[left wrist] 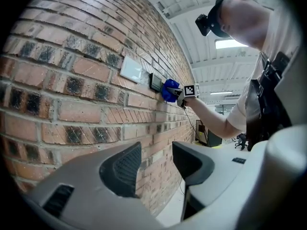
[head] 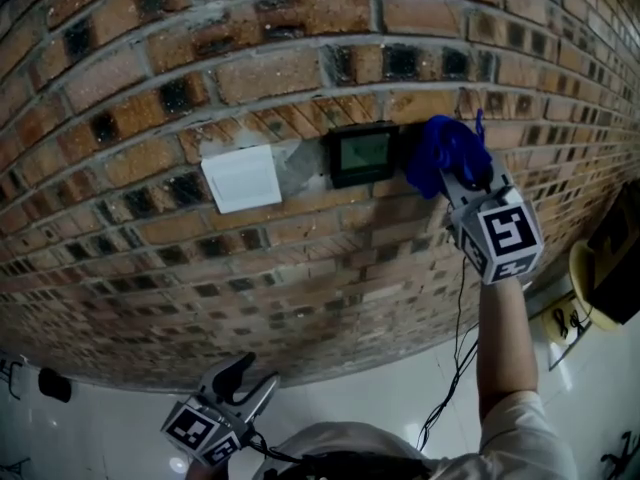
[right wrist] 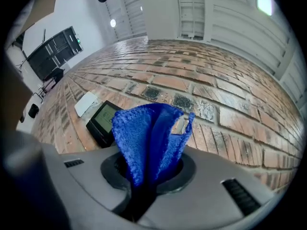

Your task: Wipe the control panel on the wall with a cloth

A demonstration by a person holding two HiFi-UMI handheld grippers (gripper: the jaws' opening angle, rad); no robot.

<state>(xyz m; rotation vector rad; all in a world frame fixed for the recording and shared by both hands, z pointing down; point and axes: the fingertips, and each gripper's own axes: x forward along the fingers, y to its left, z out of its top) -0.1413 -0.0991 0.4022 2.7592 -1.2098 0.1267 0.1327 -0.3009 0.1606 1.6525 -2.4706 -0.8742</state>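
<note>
The control panel is a small black box with a greenish screen, fixed to the brick wall; it also shows in the right gripper view and far off in the left gripper view. My right gripper is shut on a blue cloth, held just right of the panel near the bricks. In its own view the cloth stands bunched up between the jaws. My left gripper hangs low by the wall's foot, open and with nothing between its fingers.
A white switch plate sits on the wall left of the panel. A black cable hangs down from the right gripper. A yellow and black stand is at the far right on the pale floor.
</note>
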